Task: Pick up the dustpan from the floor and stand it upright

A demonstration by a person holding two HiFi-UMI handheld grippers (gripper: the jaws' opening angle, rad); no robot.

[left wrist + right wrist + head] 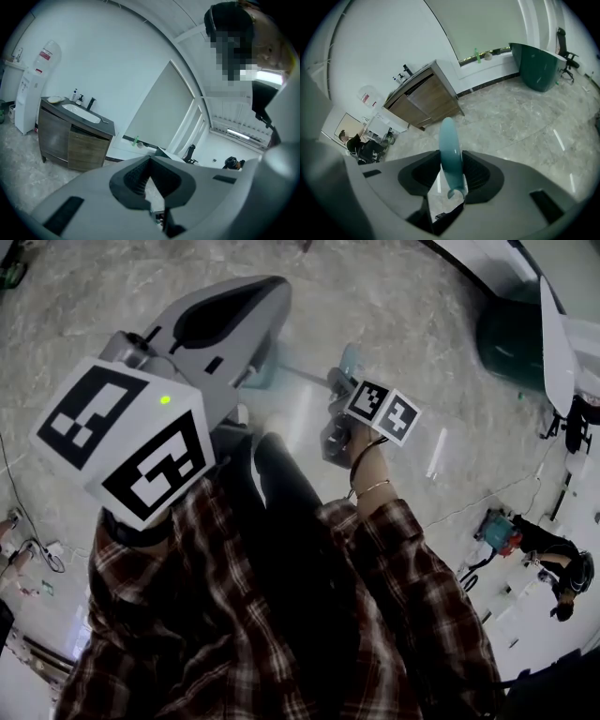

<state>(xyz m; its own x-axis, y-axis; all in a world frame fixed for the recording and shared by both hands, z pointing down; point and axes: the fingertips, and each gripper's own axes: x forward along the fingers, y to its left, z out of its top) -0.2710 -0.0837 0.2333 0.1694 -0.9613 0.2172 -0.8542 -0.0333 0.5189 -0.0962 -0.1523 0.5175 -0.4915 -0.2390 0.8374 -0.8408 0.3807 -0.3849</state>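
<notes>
**Right gripper** [451, 164]: jaws clenched on the teal dustpan handle [450, 145]. The handle runs up between the pads and ends in a rounded tip beyond them. In the head view the gripper's marker cube [384, 412] sits at centre, with a bracelet [373, 487] on the wrist behind it.

**Dustpan, remainder:** from the handle a thin rod [305, 374] runs left to a pale teal pan end [264, 378]. The pan end is partly hidden behind the left gripper's body. I cannot tell whether it touches the floor.

**Left gripper** [150, 163]: jaws closed tip to tip with nothing between them. It is held close under the head camera, and its large marker cube [122, 437] shows at the head view's left.

**Wearer:** plaid shirt [281, 634].

**Surroundings:**
- Marbled grey floor [525, 117].
- Wooden vanity cabinet [70, 140] with a basin [80, 112] on top, against a white wall.
- Water dispenser [37, 89] just beside the vanity cabinet.
- Dark green rounded counter [534, 65] by the window wall.
- Office chair [565, 47] beyond the counter.
- Another person [553, 559] at the head view's right edge.
</notes>
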